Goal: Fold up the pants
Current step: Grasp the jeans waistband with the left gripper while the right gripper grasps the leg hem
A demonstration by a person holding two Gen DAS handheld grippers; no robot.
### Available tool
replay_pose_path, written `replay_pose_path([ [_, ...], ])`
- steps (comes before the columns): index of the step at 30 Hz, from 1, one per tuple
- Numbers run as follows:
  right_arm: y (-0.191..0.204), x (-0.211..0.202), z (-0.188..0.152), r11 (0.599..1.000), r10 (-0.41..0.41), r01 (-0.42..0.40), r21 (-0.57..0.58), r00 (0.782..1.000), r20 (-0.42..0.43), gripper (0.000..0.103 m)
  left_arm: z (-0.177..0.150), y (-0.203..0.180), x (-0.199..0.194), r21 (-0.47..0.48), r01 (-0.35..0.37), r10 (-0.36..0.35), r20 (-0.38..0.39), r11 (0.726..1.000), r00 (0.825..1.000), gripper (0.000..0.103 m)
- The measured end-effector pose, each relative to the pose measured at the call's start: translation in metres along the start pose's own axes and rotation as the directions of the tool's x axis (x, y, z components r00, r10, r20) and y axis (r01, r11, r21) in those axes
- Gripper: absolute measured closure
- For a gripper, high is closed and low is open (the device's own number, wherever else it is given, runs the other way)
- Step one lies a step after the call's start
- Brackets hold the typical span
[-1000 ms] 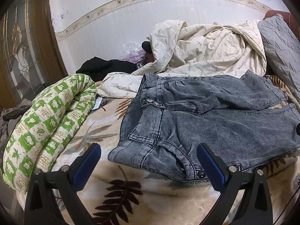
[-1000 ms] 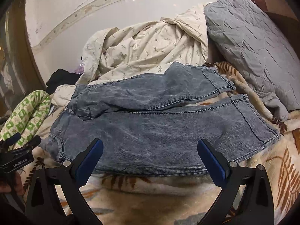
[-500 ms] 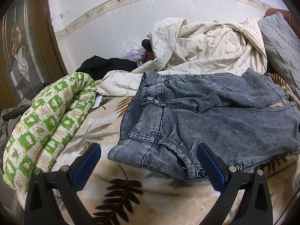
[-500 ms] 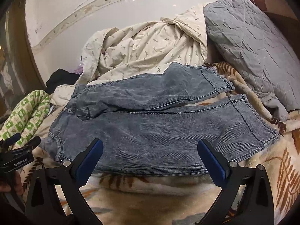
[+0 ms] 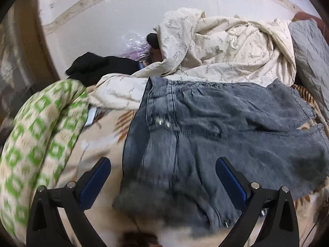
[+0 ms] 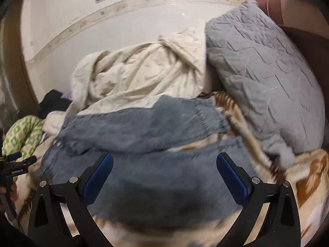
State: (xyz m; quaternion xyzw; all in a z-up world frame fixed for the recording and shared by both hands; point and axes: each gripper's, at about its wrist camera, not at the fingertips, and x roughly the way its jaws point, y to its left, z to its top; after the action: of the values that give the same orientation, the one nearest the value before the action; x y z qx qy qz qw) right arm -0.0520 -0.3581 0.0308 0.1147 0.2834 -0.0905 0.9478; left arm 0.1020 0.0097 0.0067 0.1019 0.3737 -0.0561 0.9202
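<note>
A white tiled wall (image 5: 115, 30) with a patterned border strip backs the bed (image 5: 98, 144), whose leaf-print blanket carries a rumpled cream duvet (image 5: 226, 51) and a grey quilted pillow (image 6: 263, 78) along its far edge and a green-and-white rolled quilt (image 5: 41, 133) at its left edge. The grey denim pants (image 5: 205, 133) lie spread flat across the middle of the bed, waistband toward the left edge. Both the left tongs (image 5: 163, 175) and the right tongs (image 6: 164, 173) hang wide open above the pants, gripping nothing.
</note>
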Motion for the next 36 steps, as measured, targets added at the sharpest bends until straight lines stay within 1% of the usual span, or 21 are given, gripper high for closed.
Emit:
replay_pose_path([
  [3,-0.028,0.038,0.033,1.000,0.013,-0.013,0.005,0.999,-0.049,0.001,0.033,0.006,0.031,0.031,-0.012,0.013,-0.036,0.999,0.999,0.000],
  [6,-0.054,0.092,0.065,0.999,0.017,-0.013,0.033,0.992,-0.128,0.002,0.063,0.021,0.067,0.006,-0.001,0.001,-0.100,1.000,0.995,0.000],
  [9,-0.069,0.122,0.082,0.997,-0.020,0.030,0.077,0.991,-0.129,0.002,0.090,0.042,0.106,-0.073,-0.001,-0.012,-0.181,0.997,0.983,0.001],
  [11,-0.077,0.135,0.089,0.994,-0.016,0.028,0.107,0.993,-0.118,0.002,0.102,0.052,0.124,-0.117,-0.028,0.004,-0.202,0.993,0.979,0.005],
  [13,-0.082,0.146,0.092,0.993,-0.016,0.030,0.116,0.992,-0.126,0.002,0.114,0.054,0.137,-0.129,-0.039,0.011,-0.210,0.991,0.978,0.009],
  [15,-0.087,0.155,0.093,0.991,-0.023,0.040,0.125,0.990,-0.136,0.003,0.126,0.053,0.151,-0.136,-0.040,0.008,-0.223,0.990,0.975,0.019],
  [17,-0.093,0.163,0.095,0.989,-0.022,0.043,0.142,0.989,-0.146,0.004,0.138,0.055,0.168,-0.169,-0.019,-0.024,-0.250,0.985,0.968,0.024],
  [19,-0.099,0.166,0.096,0.986,-0.021,0.044,0.160,0.990,-0.143,0.006,0.147,0.056,0.182,-0.215,-0.017,-0.041,-0.263,0.977,0.964,0.037],
  [20,-0.103,0.167,0.098,0.985,-0.021,0.044,0.167,0.990,-0.138,0.006,0.152,0.053,0.188,-0.225,0.008,-0.068,-0.262,0.974,0.963,0.044],
  [22,-0.107,0.171,0.104,0.984,-0.028,0.049,0.170,0.992,-0.125,0.006,0.159,0.048,0.199,-0.222,0.011,-0.075,-0.279,0.975,0.957,0.046],
  [23,-0.110,0.172,0.107,0.985,-0.030,0.049,0.168,0.993,-0.118,0.007,0.159,0.046,0.205,-0.223,0.000,-0.068,-0.296,0.975,0.953,0.051],
  [24,-0.113,0.173,0.110,0.985,-0.029,0.048,0.166,0.993,-0.114,0.008,0.158,0.044,0.211,-0.226,-0.001,-0.071,-0.310,0.974,0.948,0.062],
  [25,-0.119,0.176,0.114,0.985,-0.029,0.047,0.168,0.994,-0.107,0.009,0.158,0.043,0.217,-0.229,0.007,-0.082,-0.319,0.973,0.944,0.067],
  [26,-0.124,0.178,0.117,0.983,-0.030,0.048,0.177,0.994,-0.104,0.010,0.156,0.042,0.221,-0.237,0.018,-0.097,-0.325,0.971,0.941,0.076],
  [27,-0.131,0.182,0.121,0.980,-0.023,0.042,0.193,0.995,-0.100,0.011,0.155,0.043,0.227,-0.253,0.037,-0.122,-0.329,0.967,0.936,0.086],
  [29,-0.143,0.191,0.125,0.974,0.013,0.013,0.228,0.994,-0.112,0.026,0.151,0.039,0.232,-0.291,0.092,-0.190,-0.328,0.952,0.926,0.094],
  [30,-0.148,0.197,0.126,0.969,0.024,0.008,0.245,0.992,-0.126,0.029,0.151,0.035,0.233,-0.293,0.104,-0.201,-0.324,0.951,0.925,0.097],
  [31,-0.153,0.204,0.127,0.966,0.035,0.002,0.260,0.990,-0.138,0.030,0.150,0.030,0.233,-0.276,0.109,-0.198,-0.319,0.955,0.927,0.098],
  [33,-0.158,0.216,0.125,0.965,0.054,-0.011,0.263,0.986,-0.157,0.036,0.150,0.019,0.231,-0.227,0.100,-0.170,-0.312,0.969,0.935,0.099],
  [34,-0.159,0.223,0.123,0.966,0.063,-0.018,0.257,0.984,-0.167,0.039,0.149,0.017,0.230,-0.223,0.098,-0.166,-0.307,0.970,0.937,0.099],
  [36,-0.159,0.240,0.120,0.965,0.079,-0.023,0.260,0.976,-0.205,0.039,0.149,0.019,0.225,-0.254,0.111,-0.186,-0.292,0.961,0.938,0.099],
])
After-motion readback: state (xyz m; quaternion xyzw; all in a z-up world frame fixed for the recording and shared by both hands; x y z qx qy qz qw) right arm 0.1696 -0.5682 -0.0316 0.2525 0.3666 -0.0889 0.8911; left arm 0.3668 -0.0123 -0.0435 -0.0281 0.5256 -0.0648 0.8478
